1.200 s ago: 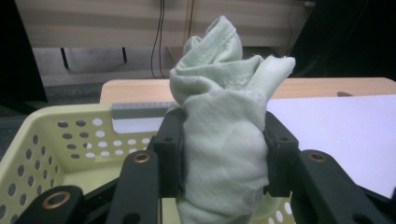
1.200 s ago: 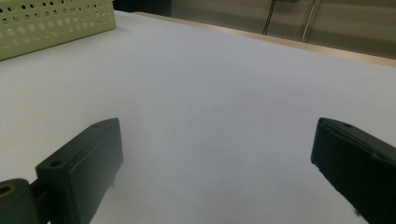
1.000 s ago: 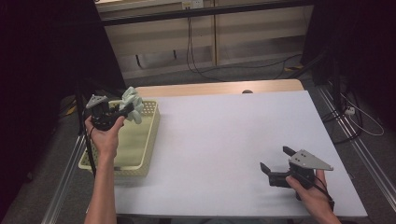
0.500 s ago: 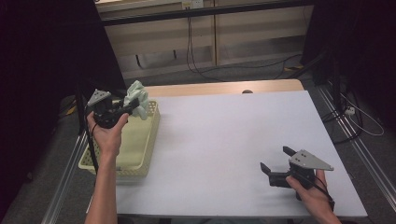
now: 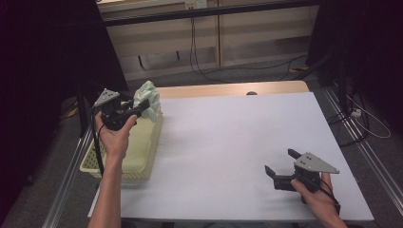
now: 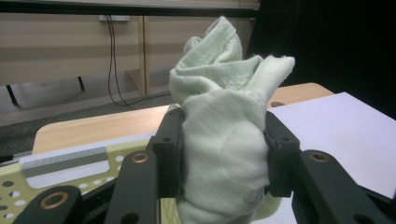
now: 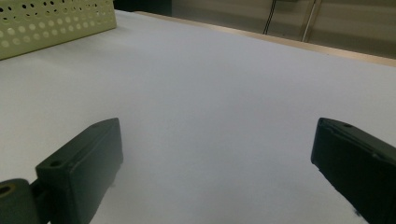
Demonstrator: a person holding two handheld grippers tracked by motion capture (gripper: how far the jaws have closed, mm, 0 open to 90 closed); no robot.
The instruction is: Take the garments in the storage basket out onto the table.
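Right hand-held gripper (image 7: 215,172) sits low over the white worktop (image 7: 224,93), jaws spread wide with nothing between them; yellow-green perforated basket (image 7: 51,21) far left.

Even overhead light falls on the white desk (image 5: 237,142), which shows bright with faint soft shadows, while the room's sides sink into near black. The high view is slightly soft; close-up black tongs (image 7: 215,172) are blurred at the bottom edges

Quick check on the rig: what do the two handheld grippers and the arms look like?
Both grippers are black with two blocky jaws; the left gripper and right gripper each carry a grey three-cornered plate on top. Brass-coloured rivets dot the left one's jaw arms. A black cable trails from each. Forearms are bare, no sleeves.
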